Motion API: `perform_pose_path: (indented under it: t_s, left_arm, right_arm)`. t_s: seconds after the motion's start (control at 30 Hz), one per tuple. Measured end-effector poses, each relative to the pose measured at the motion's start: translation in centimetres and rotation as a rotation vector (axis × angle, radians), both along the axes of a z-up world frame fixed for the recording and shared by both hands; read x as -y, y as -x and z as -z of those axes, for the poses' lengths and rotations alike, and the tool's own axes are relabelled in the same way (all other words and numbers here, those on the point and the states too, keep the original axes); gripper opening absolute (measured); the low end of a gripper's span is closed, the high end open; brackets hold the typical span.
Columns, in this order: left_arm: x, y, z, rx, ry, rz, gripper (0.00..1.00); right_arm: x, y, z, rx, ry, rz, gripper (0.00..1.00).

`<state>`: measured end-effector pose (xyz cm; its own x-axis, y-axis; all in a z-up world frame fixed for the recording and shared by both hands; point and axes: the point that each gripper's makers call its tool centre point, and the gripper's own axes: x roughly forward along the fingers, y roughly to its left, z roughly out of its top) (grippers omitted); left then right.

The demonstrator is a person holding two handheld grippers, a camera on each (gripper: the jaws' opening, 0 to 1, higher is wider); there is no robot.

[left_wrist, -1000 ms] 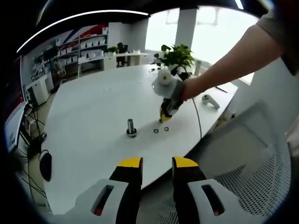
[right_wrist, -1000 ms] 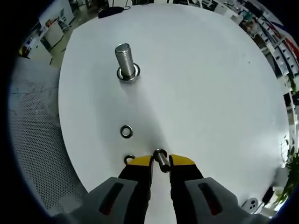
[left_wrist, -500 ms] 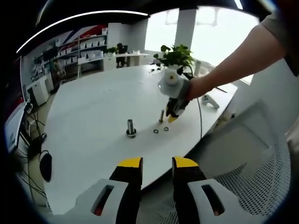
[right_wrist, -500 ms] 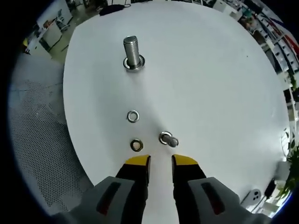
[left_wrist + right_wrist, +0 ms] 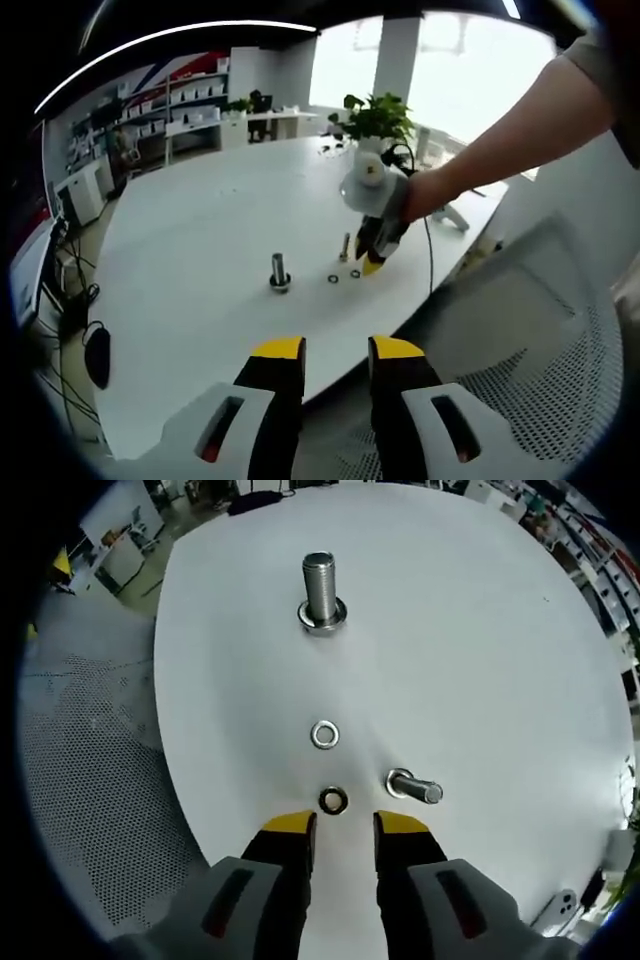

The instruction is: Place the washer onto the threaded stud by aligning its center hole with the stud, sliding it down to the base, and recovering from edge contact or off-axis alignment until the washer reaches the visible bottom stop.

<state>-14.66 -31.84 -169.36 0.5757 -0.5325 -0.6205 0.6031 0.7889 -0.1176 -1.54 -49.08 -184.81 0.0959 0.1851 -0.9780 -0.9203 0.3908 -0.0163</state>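
Observation:
In the right gripper view a large threaded stud stands upright on the white table, with a washer around its base. A loose washer lies nearer, and a darker ring lies just ahead of my right gripper, which is open and holds nothing. A small bolt stands to the right of it. In the left gripper view my left gripper is open and off the table's edge. The stud is ahead of it, and the right gripper hovers by the two rings.
A white mesh chair sits beside the table edge and shows again as mesh chair. A potted plant and a cable are at the table's far side. Shelves line the back wall.
My right gripper let go of the small bolt, which now stands on the table, and drew back and sideways toward the darker ring. The left gripper has not moved.

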Motion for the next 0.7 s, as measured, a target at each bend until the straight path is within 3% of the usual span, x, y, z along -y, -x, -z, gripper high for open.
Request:
perform_pose_path:
  t_s: [0.37, 0.7]
  left_arm:
    - [0.02, -0.06, 0.07, -0.004, -0.001, 0.001, 0.23]
    - [0.00, -0.14, 0.00, 0.001, 0.002, -0.002, 0.23]
  right_arm:
    - [-0.55, 0.11, 0.62, -0.007, -0.002, -0.010, 0.23]
    - [-0.88, -0.04, 0.68, 0.019, 0.021, -0.099, 0.16]
